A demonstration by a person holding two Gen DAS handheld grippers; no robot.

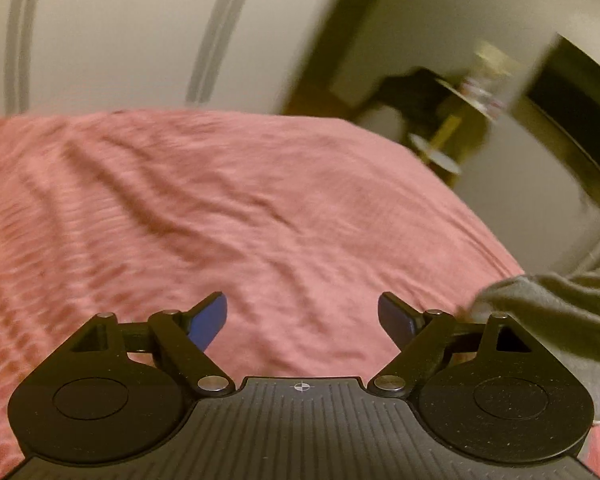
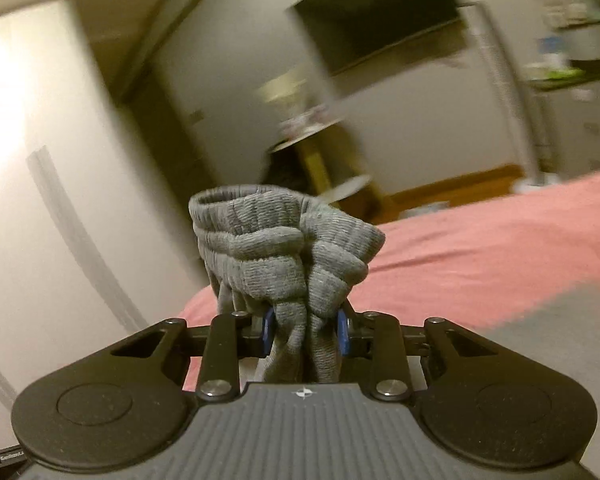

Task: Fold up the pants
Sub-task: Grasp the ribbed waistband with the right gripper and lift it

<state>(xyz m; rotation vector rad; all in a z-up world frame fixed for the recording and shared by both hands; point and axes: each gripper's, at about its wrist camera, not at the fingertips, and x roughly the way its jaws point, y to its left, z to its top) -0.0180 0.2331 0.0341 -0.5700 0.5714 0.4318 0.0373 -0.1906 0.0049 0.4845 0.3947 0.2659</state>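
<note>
The right hand-held gripper (image 2: 304, 330) is clamped on a bunched grey ribbed-knit pair of pants (image 2: 284, 248), lifting it above the pink-covered bed (image 2: 500, 248), probably to shake it out. The left hand-held gripper (image 1: 302, 316) gapes wide and empty over the bed's middle, seemingly ready to catch an edge.

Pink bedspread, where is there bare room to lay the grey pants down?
The pink bedspread lies bare ahead of the open left gripper, up to the white wall. Crowded only at its right edge, where the grey ribbed pants bunch in the right gripper.

Both grippers, left gripper (image 1: 302, 318) and right gripper (image 2: 305, 330), are showing matte black ribbed bodies, round side discs, silver screws, white crosshair marks, blue fingers (image 1: 210, 322).
</note>
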